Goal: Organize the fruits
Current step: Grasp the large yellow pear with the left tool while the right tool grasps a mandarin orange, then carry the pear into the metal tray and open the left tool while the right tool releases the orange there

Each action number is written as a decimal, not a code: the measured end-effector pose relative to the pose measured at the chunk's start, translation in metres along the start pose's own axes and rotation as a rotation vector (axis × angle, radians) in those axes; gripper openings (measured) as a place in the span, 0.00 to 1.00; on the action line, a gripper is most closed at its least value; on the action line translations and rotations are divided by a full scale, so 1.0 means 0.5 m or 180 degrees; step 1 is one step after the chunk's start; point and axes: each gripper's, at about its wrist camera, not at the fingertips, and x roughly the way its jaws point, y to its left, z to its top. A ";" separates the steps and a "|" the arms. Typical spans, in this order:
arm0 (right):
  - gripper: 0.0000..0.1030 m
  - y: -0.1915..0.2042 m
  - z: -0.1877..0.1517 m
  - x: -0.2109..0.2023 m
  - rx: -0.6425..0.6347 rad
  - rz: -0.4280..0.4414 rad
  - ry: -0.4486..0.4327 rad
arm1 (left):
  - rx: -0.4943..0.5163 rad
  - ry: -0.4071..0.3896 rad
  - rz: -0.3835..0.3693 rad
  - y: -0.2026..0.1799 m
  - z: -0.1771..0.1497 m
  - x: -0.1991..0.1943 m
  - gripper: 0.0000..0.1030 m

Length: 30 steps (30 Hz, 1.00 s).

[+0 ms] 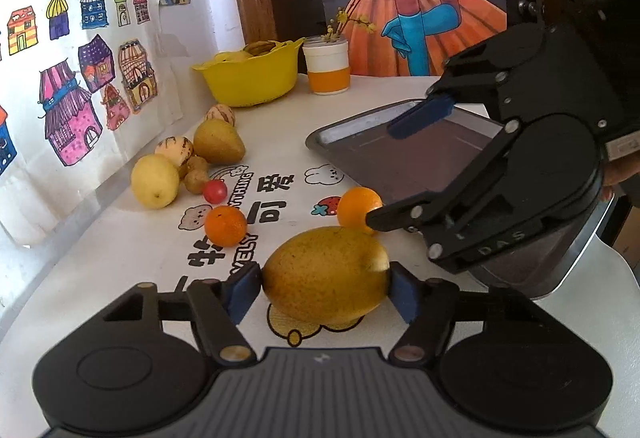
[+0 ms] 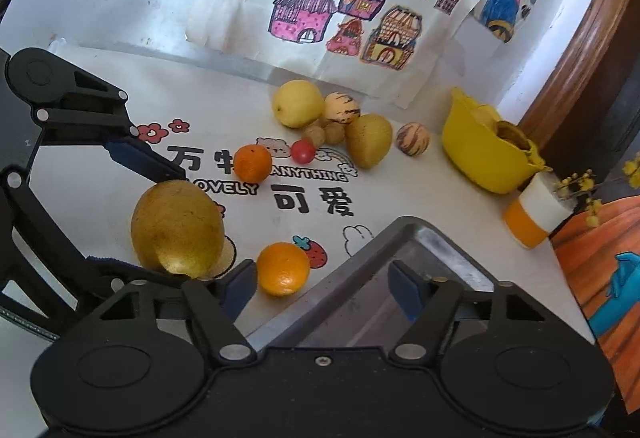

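Note:
A large yellow-brown pear [image 1: 326, 274] [image 2: 176, 230] rests on the white printed table mat, and my left gripper [image 1: 322, 292] [image 2: 128, 210] is shut on it, blue pads pressed to both of its sides. My right gripper [image 2: 322, 288] [image 1: 400, 166] is open and holds nothing, hovering over the near corner of a dark metal tray [image 2: 440, 238] [image 1: 348, 130]. An orange [image 2: 283, 269] [image 1: 358, 210] lies beside the right gripper's left finger, just outside the tray. A second orange [image 1: 225, 226] [image 2: 252, 163] sits farther out on the mat.
By the wall drawings lies a cluster: yellow pear [image 1: 155, 180], green-brown pear [image 1: 218, 142], two striped melons [image 1: 174, 150], small brown fruits [image 1: 196, 174] and a cherry tomato [image 1: 215, 192]. A yellow bowl [image 1: 250, 72] and a flower cup [image 1: 327, 66] stand at the back.

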 end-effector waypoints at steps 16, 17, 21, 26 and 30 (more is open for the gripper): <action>0.35 0.005 0.003 0.049 0.0278 0.0288 0.0106 | -0.0234 -0.0022 0.0039 0.033 -0.021 -0.023 0.70; 0.35 0.006 0.002 0.049 0.0287 0.0284 0.0090 | -0.0242 -0.0017 0.0051 0.034 -0.019 -0.022 0.70; 0.34 -0.005 0.002 0.033 0.0444 0.0234 -0.0079 | -0.0308 -0.0007 0.0163 0.040 -0.009 -0.014 0.69; 0.35 -0.052 -0.005 0.007 0.0800 -0.0100 -0.0244 | -0.0523 -0.0074 0.0138 0.065 0.028 0.006 0.69; 0.35 -0.102 -0.021 0.002 0.1135 -0.0520 -0.0151 | -0.0599 -0.0176 0.0103 0.072 0.079 0.034 0.69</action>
